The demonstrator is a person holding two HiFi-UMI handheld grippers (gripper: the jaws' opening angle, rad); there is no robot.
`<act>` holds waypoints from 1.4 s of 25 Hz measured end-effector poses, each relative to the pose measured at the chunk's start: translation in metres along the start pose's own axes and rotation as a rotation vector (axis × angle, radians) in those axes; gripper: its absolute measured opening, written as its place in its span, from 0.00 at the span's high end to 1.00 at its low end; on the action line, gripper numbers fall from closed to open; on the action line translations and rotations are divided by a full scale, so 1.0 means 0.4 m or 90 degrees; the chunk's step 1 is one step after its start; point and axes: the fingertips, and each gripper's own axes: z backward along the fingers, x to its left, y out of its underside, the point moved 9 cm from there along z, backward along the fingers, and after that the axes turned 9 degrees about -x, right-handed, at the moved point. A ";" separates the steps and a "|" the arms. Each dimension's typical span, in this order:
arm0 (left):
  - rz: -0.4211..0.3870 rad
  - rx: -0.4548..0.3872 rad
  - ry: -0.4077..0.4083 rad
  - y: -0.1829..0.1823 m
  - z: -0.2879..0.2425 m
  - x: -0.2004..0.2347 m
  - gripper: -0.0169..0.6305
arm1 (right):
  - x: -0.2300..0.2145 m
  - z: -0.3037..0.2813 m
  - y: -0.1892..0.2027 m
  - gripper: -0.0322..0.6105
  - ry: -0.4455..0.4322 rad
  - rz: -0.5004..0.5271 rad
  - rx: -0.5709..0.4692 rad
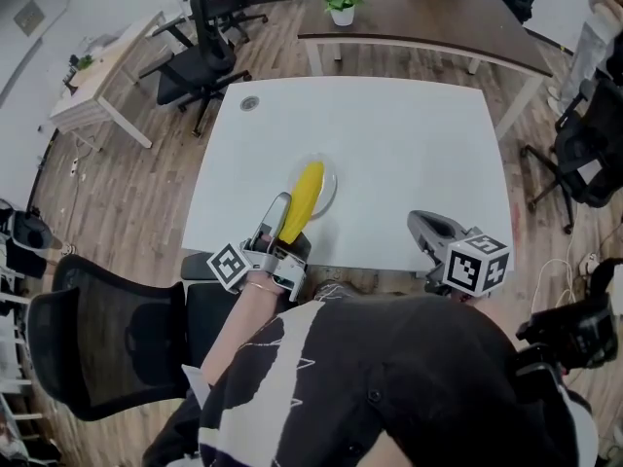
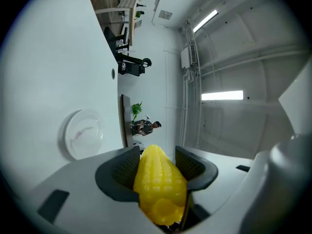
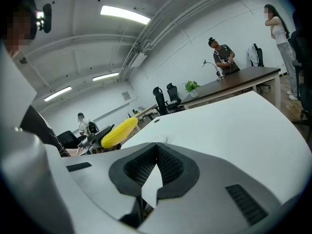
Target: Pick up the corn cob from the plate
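Head view, table (image 1: 409, 144): we see a broad white top. The plate lies near its front edge, and both grippers are at that edge, close to our body.
Right gripper (image 3: 157, 147): it waits low at the table's near right, well apart from the plate. Its own view shows the jaw tips meeting with nothing between them, so it is closed and empty. We judge it has no part in this step and does best staying out of the way.
Left gripper (image 2: 157, 162): it is closed partway, its two dark ribbed pads (image 2: 122, 169) pressing on the thick end of the cob from either side. It is tipped a little upward and sits just in front of the plate.
Plate (image 2: 84, 133): it is pale and round and lies flat on the table. The left gripper view shows it bare.
Corn cob (image 1: 303, 200): it is yellow, gripped at its base and sticking out well past the jaws. From above, its tip overlaps the plate, and we judge it already off the plate.
Step in hand: carry the cob clear of the plate.
How to do it well: we keep the squeeze even, because the grip is at one end and the long free end can swing or slide. We keep the tip raised and rise smoothly without twisting the wrist.
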 end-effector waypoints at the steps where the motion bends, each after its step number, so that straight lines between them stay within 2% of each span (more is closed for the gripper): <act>1: 0.002 -0.006 0.011 0.013 -0.001 -0.006 0.61 | -0.011 0.005 -0.004 0.93 -0.007 -0.001 0.006; 5: 0.005 -0.038 0.043 0.084 -0.016 -0.033 0.61 | -0.070 0.035 -0.030 0.93 -0.035 -0.001 0.042; 8: 0.006 -0.051 0.061 0.148 -0.029 -0.053 0.61 | -0.110 0.069 -0.073 0.93 -0.045 0.017 0.045; 15: -0.009 -0.072 0.106 0.203 -0.007 -0.078 0.61 | -0.143 0.085 -0.076 0.93 -0.071 0.019 0.046; 18: -0.039 -0.074 0.121 0.243 0.009 -0.106 0.61 | -0.161 0.104 -0.073 0.93 -0.118 -0.008 0.027; 23: -0.072 -0.098 0.145 0.371 0.024 -0.136 0.61 | -0.233 0.162 -0.081 0.93 -0.221 -0.047 -0.004; 28: -0.070 -0.144 0.144 0.473 0.080 -0.130 0.61 | -0.272 0.207 -0.049 0.93 -0.203 -0.017 0.085; 35: -0.103 -0.188 0.114 0.605 0.211 -0.146 0.61 | -0.290 0.262 0.013 0.93 -0.251 -0.022 0.135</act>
